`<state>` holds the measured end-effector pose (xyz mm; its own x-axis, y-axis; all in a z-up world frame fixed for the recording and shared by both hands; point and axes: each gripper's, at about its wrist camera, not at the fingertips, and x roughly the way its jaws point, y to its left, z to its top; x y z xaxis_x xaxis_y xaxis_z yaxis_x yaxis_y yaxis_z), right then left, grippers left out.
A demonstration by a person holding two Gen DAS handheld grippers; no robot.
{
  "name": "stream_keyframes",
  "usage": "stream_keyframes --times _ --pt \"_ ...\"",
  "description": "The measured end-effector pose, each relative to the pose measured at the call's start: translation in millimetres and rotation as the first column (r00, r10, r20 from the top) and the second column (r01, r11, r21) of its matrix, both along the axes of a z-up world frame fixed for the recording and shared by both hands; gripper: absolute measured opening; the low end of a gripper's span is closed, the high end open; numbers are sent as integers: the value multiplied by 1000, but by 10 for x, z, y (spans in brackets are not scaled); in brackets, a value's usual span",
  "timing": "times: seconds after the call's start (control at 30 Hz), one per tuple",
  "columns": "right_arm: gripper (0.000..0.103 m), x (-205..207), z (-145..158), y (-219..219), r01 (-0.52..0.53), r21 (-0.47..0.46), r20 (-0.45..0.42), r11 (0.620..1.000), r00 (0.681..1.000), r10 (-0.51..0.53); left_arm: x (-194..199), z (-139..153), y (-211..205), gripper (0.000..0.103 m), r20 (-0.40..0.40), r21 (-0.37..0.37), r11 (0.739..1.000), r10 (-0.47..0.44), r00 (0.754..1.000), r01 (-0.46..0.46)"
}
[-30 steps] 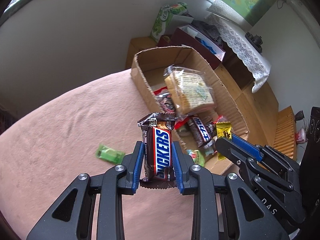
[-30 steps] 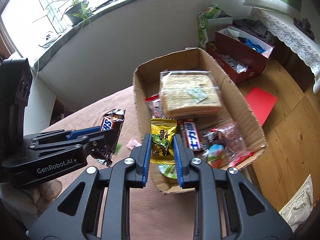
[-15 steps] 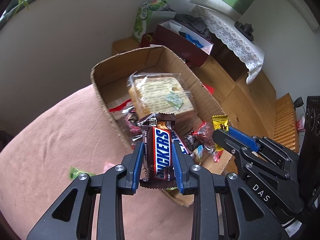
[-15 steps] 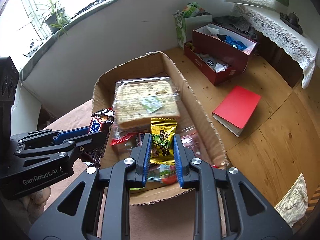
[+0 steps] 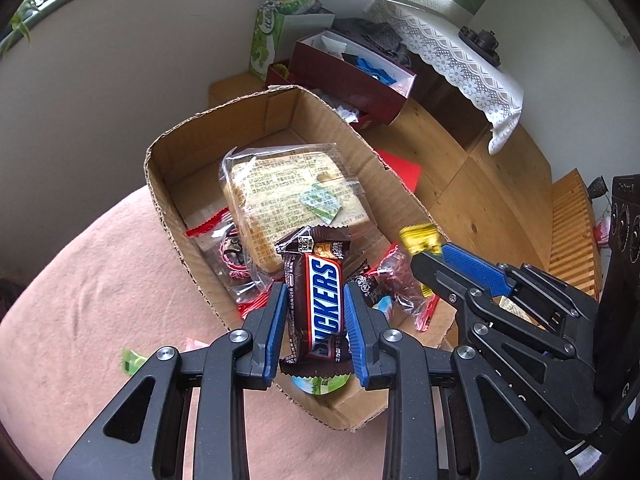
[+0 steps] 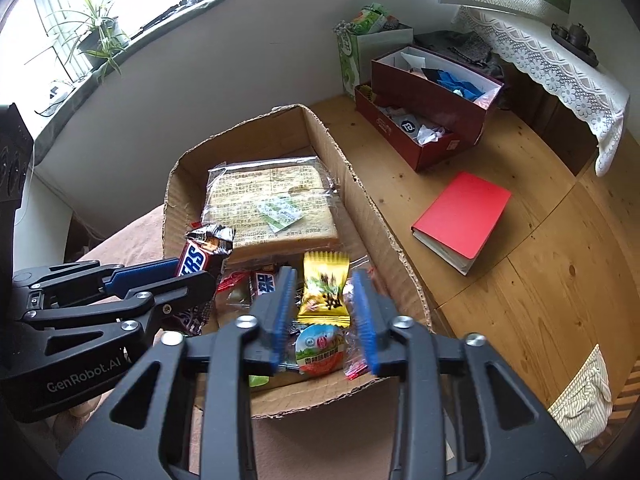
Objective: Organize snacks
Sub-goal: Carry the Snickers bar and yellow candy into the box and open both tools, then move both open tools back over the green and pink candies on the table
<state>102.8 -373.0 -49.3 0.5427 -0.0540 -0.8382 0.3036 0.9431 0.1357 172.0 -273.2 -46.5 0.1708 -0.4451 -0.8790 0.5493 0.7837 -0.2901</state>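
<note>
Left gripper (image 5: 316, 316) pinches a brown Snickers chocolate bar (image 5: 318, 296) between its blue pads, bar upright, poised over the near end of the open corrugated cardboard box (image 5: 160, 184). Right gripper (image 6: 324, 320) has its jaws spread; the small yellow crinkle-edged candy packet (image 6: 325, 290) sits in the gap with daylight on both sides, apparently released and dropping into the box. Whether it has landed, cannot tell.

Judgement on the step: the bar is already above the box interior, so lower it toward the near pile before letting go and open the jaws squarely, so that the wrapper does not snag a pad. Keep clear of the right gripper, which is close alongside. Risk: the near cardboard wall is low and ragged, and a bar dropped from height could bounce out onto the pink cloth (image 5: 80, 280).

Box contents:
- far half: large clear-wrapped block of pale sliced bread or cake (image 6: 268, 208), a small green-and-white sachet (image 6: 280, 212) under the wrap
- near half: another Snickers-type bar (image 6: 262, 282), a round foil-lidded jelly cup (image 6: 320, 350), red-trimmed clear packets (image 5: 212, 232)

Outside the box: a small green wrapped sweet (image 5: 132, 360) on the cloth, near left.
</note>
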Motion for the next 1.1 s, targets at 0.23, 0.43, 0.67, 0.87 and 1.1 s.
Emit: stream_keyframes --times 0.23,0.43,0.67,0.87,1.1 --pt "56 -31 33 -37 26 -17 9 1000 1000 -26 14 23 29 41 7 3 1000 9 1000 -9" --pt "58 -73 49 -56 40 -18 13 999 999 -40 33 42 98 42 5 -10 1000 20 1000 -20" --pt "58 -133 72 39 28 5 26 1000 999 -28 142 88 436 42 -2 -24 996 83 997 -83" --pt "58 -188 113 264 -9 47 53 999 999 6 269 64 919 42 -6 -7 988 157 988 -157" --pt "58 -305 135 816 -144 85 84 986 987 137 348 -25 1401 42 -33 16 967 254 967 -253"
